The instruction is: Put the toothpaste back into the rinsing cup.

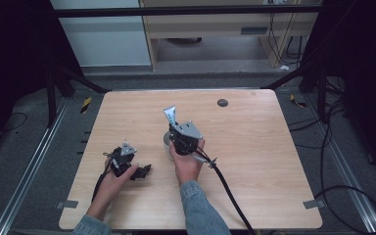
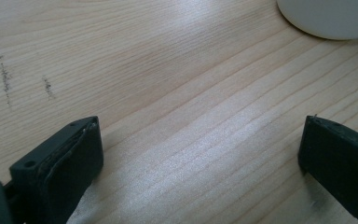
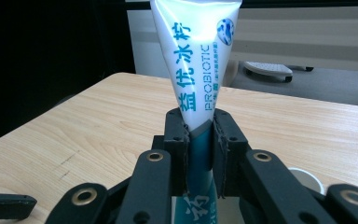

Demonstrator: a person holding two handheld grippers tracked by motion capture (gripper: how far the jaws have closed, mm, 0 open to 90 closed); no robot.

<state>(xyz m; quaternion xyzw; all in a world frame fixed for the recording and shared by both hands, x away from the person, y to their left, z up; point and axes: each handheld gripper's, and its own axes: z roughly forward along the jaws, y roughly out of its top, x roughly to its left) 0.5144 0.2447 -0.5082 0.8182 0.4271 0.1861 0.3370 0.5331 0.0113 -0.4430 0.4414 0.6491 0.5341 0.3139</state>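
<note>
Above the white cup, toothpaste tube is clamped upright by right gripper, not yet placed inside; left gripper is rested wide apart, nothing held.

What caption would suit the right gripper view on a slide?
Right hand-held gripper shut on an upright toothpaste tube above the wooden table, a white cup just below.

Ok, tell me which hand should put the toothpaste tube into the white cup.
Right. The right gripper is already shut on the toothpaste tube, held above the white cup. The left gripper rests open on the table, beside the cup, holding nothing.
</note>
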